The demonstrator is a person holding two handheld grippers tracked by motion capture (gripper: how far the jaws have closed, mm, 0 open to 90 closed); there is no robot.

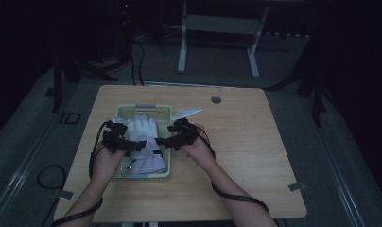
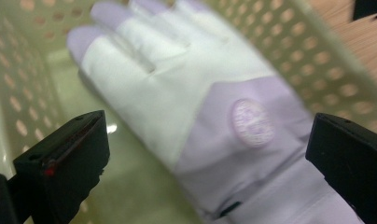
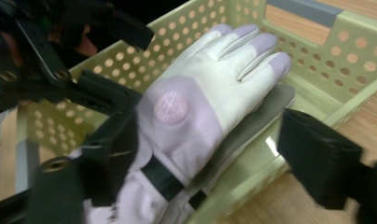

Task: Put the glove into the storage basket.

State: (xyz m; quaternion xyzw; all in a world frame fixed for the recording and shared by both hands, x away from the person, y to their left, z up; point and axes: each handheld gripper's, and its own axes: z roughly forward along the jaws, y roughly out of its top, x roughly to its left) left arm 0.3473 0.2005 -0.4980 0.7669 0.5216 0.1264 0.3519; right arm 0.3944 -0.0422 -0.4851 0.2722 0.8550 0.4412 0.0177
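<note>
A white and lilac glove (image 1: 143, 136) lies flat in a pale green perforated basket (image 1: 119, 113) on the wooden table (image 1: 255, 156), fingers pointing away from me. My left gripper (image 1: 134, 145) hovers over the glove's cuff from the left, jaws open wide and holding nothing. In the left gripper view the glove (image 2: 177, 93) lies between and below the jaws of that gripper (image 2: 205, 133), inside the basket (image 2: 280, 37). My right gripper (image 1: 163, 141) comes in over the basket's right rim, open. In its view the glove (image 3: 200, 102) lies between the jaws of the right gripper (image 3: 210, 154), untouched.
A white flat packet (image 1: 186, 113) lies on the table by the basket's far right corner. A round cable hole (image 1: 216, 100) sits near the table's far edge. A white desk frame (image 1: 217, 28) stands on the floor behind. The left gripper (image 3: 60, 70) shows at upper left.
</note>
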